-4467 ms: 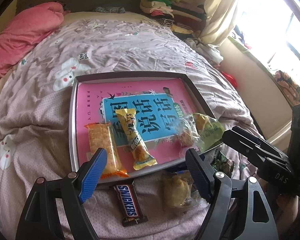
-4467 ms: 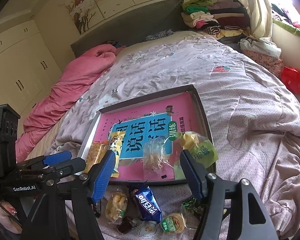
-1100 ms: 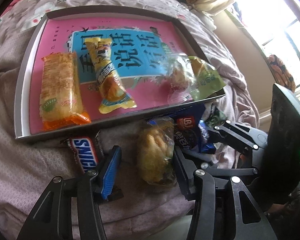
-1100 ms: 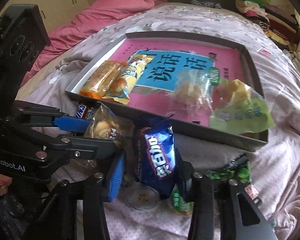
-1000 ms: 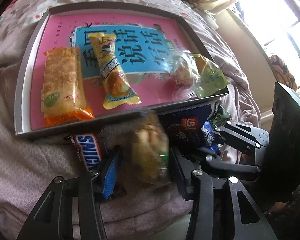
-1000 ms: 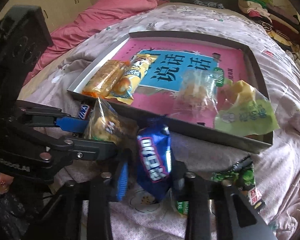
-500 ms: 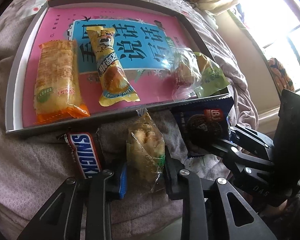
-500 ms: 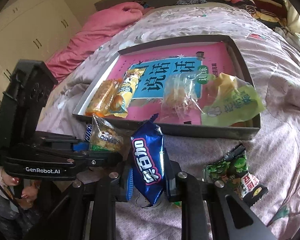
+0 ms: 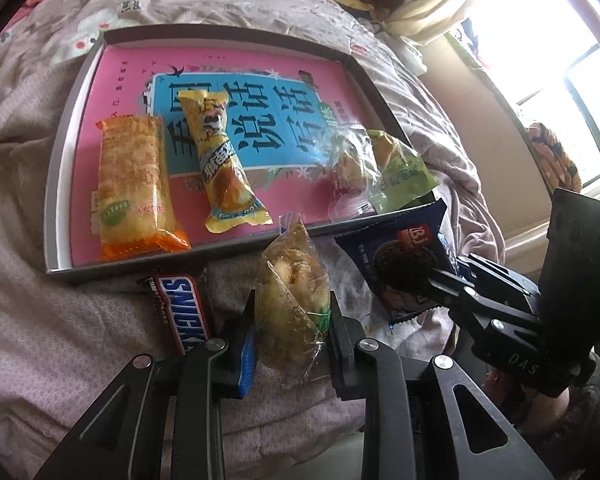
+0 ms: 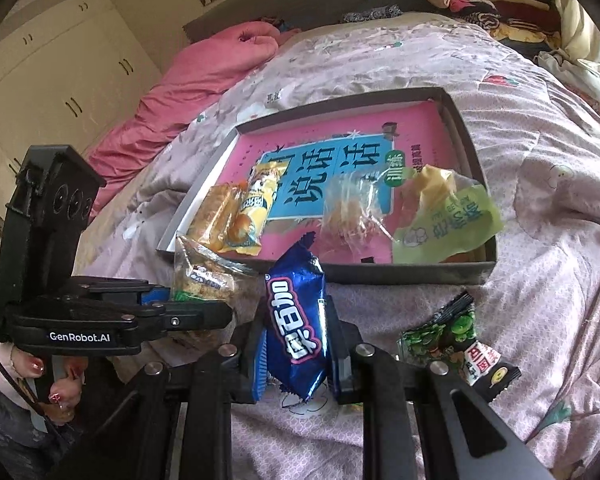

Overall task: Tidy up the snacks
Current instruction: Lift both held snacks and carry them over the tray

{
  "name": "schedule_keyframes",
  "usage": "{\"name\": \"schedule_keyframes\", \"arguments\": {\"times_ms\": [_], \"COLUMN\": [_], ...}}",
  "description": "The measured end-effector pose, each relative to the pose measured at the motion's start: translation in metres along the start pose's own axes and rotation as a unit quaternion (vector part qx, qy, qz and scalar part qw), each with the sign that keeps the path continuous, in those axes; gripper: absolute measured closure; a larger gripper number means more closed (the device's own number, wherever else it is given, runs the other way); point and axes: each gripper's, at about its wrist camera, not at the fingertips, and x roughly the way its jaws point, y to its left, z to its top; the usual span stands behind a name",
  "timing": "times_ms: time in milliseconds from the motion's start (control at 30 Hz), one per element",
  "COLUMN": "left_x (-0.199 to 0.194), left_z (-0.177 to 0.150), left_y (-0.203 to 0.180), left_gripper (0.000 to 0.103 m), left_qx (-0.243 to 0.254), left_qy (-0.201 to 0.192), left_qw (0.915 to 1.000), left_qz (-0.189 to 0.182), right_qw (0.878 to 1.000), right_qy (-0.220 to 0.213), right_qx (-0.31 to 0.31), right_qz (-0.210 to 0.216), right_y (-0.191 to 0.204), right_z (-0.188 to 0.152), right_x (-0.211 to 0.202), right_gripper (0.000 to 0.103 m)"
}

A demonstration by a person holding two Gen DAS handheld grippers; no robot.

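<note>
1. Left tongs (image 9: 292, 336) clamp a clear-wrapped pastry (image 9: 292, 284) just above the bed's quilt (image 9: 40, 340).
2. Right tongs (image 10: 298, 344) pinch a blue cookie packet (image 10: 296, 320).
3. Beyond them, a tray (image 10: 400, 274) holds four snacks.

A bed (image 10: 540, 208) with a pale pink patterned quilt carries a shallow grey tray (image 10: 466, 124). A Snickers bar (image 9: 182, 308) and a green-black snack packet (image 10: 456, 344) lie near the tray's near edge.
</note>
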Motion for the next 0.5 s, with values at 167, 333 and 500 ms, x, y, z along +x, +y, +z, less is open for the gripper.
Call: {"name": "schedule_keyframes", "arguments": {"times_ms": [167,333,500], "left_x": [-0.008,-0.02,-0.03], "left_z": [0.001,0.005,0.007], "left_y": [-0.002,-0.003,-0.002], "left_gripper": [0.074,0.074,0.074], "left_qx": [0.005,0.007,0.007], "left_qy": [-0.01,-0.027,-0.041], "left_qw": [0.9999,0.9996,0.9991], "left_qz": [0.001,0.003,0.006], "right_qw": [1.0,0.999,0.999], "right_qy": [-0.014,-0.031,-0.044], "right_qx": [0.009,0.018,0.023], "right_qz": [-0.001,0.001,0.002], "right_y": [-0.003,-0.008,-0.01], "right_z": [0.003,0.006,0.01], "right_x": [-0.011,-0.022,-0.031], "right_gripper": [0.08,0.08,0.08]}}
